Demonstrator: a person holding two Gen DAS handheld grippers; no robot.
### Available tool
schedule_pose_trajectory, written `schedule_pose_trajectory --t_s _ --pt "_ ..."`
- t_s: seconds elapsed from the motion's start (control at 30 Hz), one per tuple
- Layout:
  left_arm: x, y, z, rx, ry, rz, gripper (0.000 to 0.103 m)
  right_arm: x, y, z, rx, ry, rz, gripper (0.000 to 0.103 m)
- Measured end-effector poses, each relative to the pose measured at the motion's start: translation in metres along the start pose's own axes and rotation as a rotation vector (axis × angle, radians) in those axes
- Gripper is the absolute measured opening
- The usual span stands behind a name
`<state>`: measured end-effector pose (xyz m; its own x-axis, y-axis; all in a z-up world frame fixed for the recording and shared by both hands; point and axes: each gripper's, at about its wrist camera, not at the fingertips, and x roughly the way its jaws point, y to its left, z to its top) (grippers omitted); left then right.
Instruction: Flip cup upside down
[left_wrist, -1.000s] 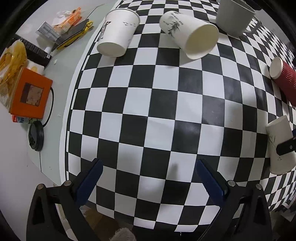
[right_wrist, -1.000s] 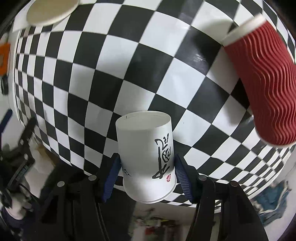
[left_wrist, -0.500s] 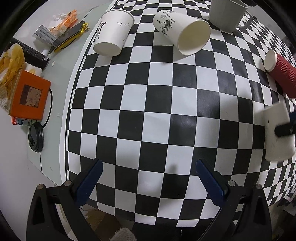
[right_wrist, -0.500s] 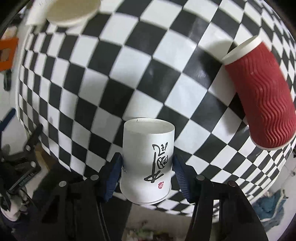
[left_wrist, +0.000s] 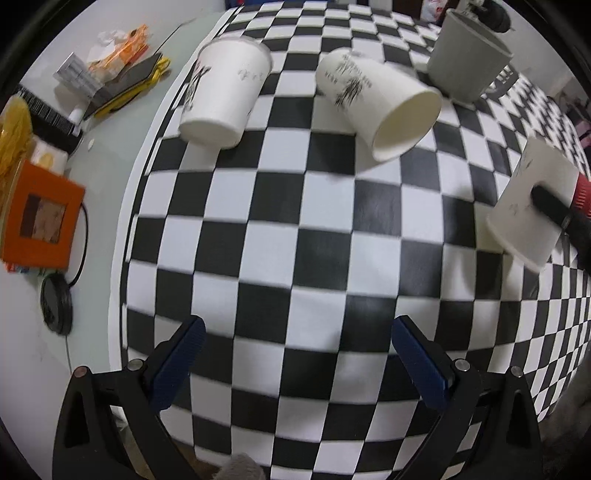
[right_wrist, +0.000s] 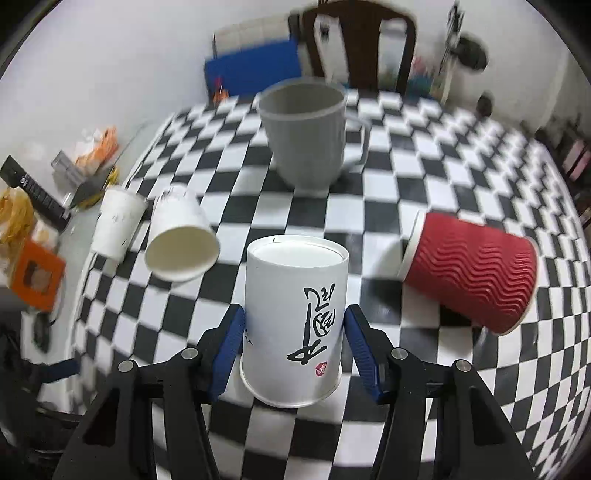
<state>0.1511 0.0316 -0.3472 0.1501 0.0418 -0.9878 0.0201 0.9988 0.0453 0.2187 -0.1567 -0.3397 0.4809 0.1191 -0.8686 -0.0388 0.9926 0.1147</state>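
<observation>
My right gripper (right_wrist: 295, 347) is shut on a white paper cup with black calligraphy (right_wrist: 293, 317). The cup is held bottom up, its rim downward, close above the checkered tablecloth (right_wrist: 424, 192). In the left wrist view the same cup (left_wrist: 528, 206) shows at the right edge, tilted, with a right fingertip (left_wrist: 550, 205) on its side. My left gripper (left_wrist: 295, 354) is open and empty above the near part of the tablecloth (left_wrist: 280, 229).
A white cup lies on its side (right_wrist: 179, 240) (left_wrist: 380, 107), another white cup stands at the cloth's left edge (right_wrist: 116, 225) (left_wrist: 225, 92). A grey mug (right_wrist: 306, 133) stands at the back. A red ribbed cup (right_wrist: 469, 273) lies on its side at right. Clutter and an orange box (left_wrist: 40, 218) sit left.
My right gripper has swung up from looking down at the table to looking level, turning the held cup bottom up. The left gripper has stayed open and tilted slightly.
</observation>
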Motion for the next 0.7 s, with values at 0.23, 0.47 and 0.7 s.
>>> schedule_pose_trajectory --t_s 0.23,0.47,0.7 --pt "-0.003 -0.007 0.004 0.050 -0.047 -0.020 0.103 -0.005 0.021 -0.044 -0.028 -0.097 -0.084 0.059" --pt "-0.014 -0.015 -0.008 0.063 -0.077 -0.008 0.103 -0.007 0.030 -0.065 -0.018 -0.028 -0.106 0.071" --pt "-0.062 -0.016 -0.018 0.075 -0.148 0.000 0.103 -0.047 0.016 -0.071 0.059 -0.024 -0.175 0.101"
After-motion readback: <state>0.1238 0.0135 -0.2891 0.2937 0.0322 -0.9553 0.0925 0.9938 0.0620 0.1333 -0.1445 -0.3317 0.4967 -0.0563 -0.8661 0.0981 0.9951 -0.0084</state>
